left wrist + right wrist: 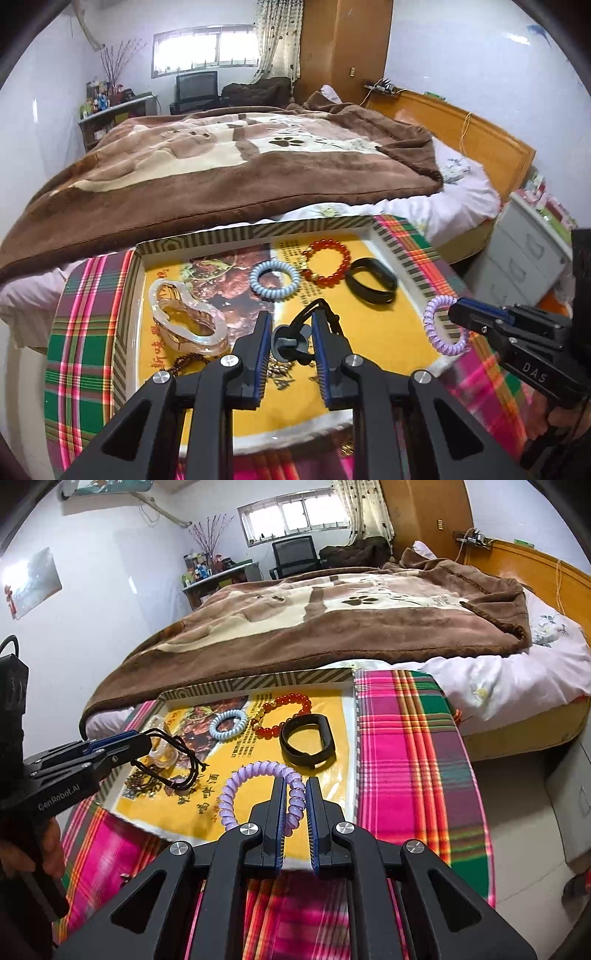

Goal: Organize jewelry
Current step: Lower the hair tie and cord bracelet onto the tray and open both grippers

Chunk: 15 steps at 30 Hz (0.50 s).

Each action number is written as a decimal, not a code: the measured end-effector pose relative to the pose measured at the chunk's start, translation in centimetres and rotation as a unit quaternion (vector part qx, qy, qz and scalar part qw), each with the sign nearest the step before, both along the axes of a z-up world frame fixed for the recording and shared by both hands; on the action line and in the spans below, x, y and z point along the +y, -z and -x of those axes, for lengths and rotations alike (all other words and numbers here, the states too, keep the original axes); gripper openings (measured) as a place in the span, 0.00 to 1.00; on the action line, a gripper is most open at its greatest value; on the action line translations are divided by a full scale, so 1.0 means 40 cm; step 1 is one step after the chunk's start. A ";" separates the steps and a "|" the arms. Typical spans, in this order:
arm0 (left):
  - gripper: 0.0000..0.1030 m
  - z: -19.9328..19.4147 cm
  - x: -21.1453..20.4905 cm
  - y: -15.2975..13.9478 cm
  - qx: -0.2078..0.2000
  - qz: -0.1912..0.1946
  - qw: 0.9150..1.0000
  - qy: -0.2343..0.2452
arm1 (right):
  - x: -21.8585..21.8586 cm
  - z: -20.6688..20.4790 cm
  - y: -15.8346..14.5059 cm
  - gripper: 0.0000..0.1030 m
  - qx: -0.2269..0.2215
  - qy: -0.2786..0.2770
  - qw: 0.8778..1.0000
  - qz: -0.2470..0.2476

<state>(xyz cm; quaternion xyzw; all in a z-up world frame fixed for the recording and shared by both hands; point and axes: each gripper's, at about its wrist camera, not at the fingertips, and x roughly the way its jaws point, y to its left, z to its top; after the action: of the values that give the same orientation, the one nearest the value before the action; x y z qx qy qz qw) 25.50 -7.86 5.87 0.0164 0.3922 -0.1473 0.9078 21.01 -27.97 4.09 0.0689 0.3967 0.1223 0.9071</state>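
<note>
Mid-sort: my right claw [295,805] is clamped on the lilac spiral hair tie [258,794] at the yellow tray's [332,775] near edge; left claw [288,332] pinches the black cord bracelet [314,310]. Next: probably place each among the others.

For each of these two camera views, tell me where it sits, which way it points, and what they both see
Left wrist: rides the left gripper, facing forward over the tray toward the bed; its own fingers grip a black cord, and the right gripper enters from the right.
Right wrist: rides the right gripper, same heading; its fingers pinch the purple coil band, and the left gripper shows at left.
Shared: tray, red bead bracelet, blue coil band, black band, bed.
</note>
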 end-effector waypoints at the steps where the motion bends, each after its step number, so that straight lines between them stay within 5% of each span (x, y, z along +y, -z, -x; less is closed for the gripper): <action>1: 0.22 -0.004 -0.005 0.012 -0.001 -0.005 1.000 -0.002 | 0.006 -0.007 0.006 0.10 0.000 -0.002 1.000 0.006; 15: 0.22 -0.048 -0.039 0.097 0.006 -0.020 1.000 0.010 | 0.037 -0.067 0.089 0.10 0.037 -0.020 0.998 0.042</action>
<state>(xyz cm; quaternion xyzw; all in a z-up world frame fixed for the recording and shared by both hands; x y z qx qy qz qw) 27.42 -9.40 1.98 0.0376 0.4005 -0.1485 0.9034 23.69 -26.49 0.51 0.0274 0.4361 0.1214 0.8913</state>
